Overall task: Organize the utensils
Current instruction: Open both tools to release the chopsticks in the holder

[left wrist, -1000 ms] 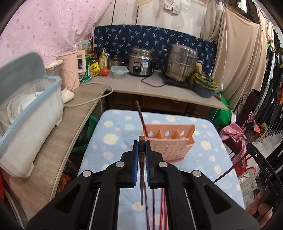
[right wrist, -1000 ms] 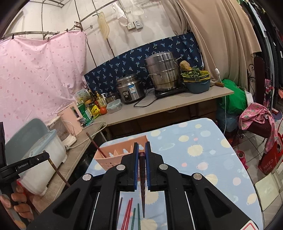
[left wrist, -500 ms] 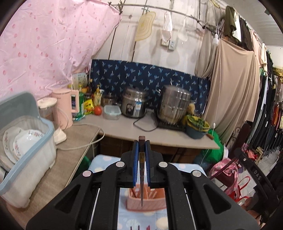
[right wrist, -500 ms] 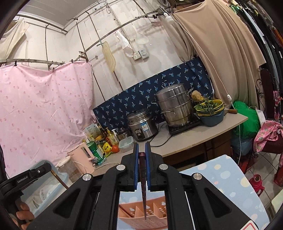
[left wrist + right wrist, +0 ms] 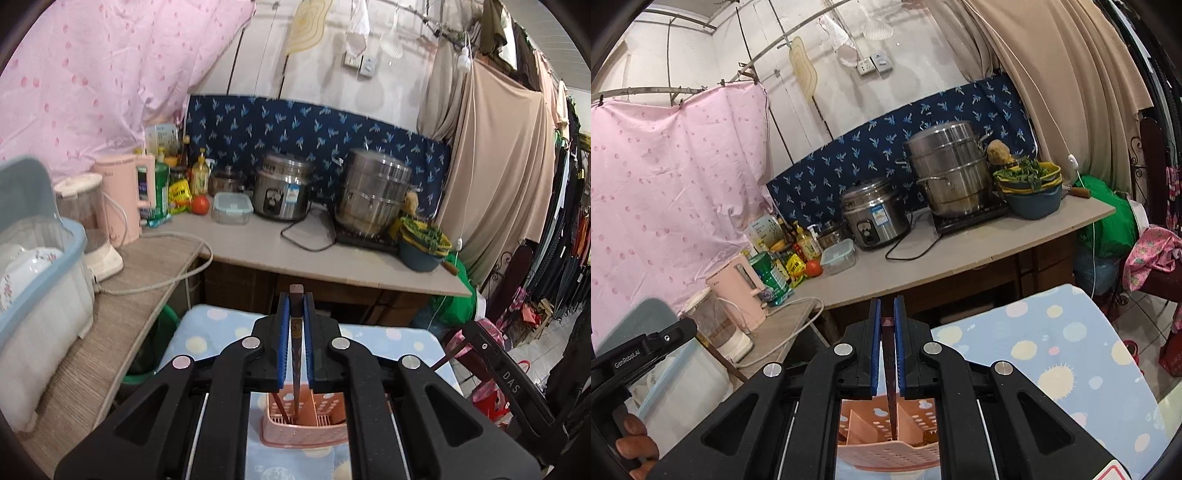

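I had the left gripper (image 5: 296, 314) clamped on a dark chopstick (image 5: 295, 354) at lower centre, above the pink utensil holder (image 5: 303, 424). My right gripper (image 5: 887, 317) was likewise clamped on its chopstick (image 5: 891, 398).

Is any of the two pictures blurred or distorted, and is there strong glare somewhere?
Left wrist view: sharp, no motion smear; fisheye bends the counter edge and darkens the corners. Right wrist view: equally sharp, same curved distortion; the steel pot shows only soft highlights, no harsh glare. Lighting is even in both.
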The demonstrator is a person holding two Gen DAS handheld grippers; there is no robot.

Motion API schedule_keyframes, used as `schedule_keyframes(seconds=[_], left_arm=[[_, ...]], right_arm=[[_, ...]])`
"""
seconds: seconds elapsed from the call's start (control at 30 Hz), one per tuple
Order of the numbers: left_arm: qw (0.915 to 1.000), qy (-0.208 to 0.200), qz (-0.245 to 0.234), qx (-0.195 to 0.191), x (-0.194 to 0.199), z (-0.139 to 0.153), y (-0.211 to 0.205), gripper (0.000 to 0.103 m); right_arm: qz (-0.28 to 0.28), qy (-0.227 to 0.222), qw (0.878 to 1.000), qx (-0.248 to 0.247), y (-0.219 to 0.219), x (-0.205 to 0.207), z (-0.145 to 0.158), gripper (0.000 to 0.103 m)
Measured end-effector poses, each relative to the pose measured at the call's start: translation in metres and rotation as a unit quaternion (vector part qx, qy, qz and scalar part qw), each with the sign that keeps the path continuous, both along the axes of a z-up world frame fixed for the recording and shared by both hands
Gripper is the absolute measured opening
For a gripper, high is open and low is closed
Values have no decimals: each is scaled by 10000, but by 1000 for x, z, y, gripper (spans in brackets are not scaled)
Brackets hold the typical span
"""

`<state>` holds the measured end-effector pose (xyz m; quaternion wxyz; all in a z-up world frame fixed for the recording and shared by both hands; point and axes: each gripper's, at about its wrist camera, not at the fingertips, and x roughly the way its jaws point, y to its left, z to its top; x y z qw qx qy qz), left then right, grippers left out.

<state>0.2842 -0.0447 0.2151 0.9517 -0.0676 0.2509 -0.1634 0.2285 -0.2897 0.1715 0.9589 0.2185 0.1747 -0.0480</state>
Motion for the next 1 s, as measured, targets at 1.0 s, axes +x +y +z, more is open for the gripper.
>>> schedule_keyframes(seconds=[1.0], left_arm=[[9984,477,145,283,-33,-47,6,43]], right_arm=[[167,395,9991,-32,19,-51,-30,28]])
